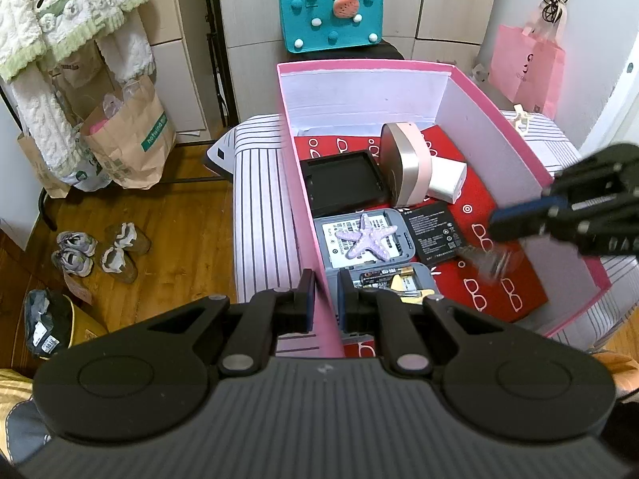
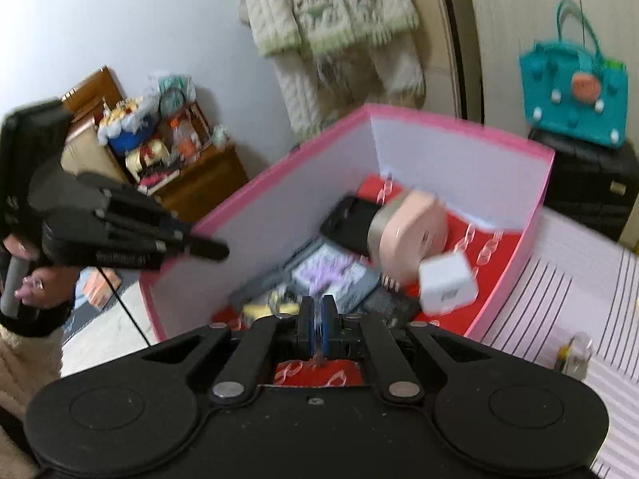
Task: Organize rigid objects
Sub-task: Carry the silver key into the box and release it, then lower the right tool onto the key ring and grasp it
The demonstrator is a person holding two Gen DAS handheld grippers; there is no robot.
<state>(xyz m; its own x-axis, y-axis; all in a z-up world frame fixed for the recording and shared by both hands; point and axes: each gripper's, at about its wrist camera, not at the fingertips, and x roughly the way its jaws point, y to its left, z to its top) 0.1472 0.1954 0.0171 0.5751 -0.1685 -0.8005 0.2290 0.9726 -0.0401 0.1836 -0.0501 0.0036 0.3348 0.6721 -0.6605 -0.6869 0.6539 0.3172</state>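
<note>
At frame centre, pink box [image 1: 519,127]: starfish [image 1: 365,241], black tray [image 1: 343,187], battery [image 1: 437,227], white charger [image 1: 445,179] inside. Left claw [image 1: 325,299] clamps the box's near wall. Right claw [image 2: 317,321], lower centre: nearly closed, contents unclear.

Black tool [image 1: 324,299], blue pads [image 1: 309,293], perhaps dark sleeve [image 2: 36,319]

In the box [image 1: 471,92] the starfish [image 1: 364,242] lies on a case [image 1: 359,235]; behind it — a tray [image 1: 343,183]; right of it — a battery [image 1: 435,231].
</note>
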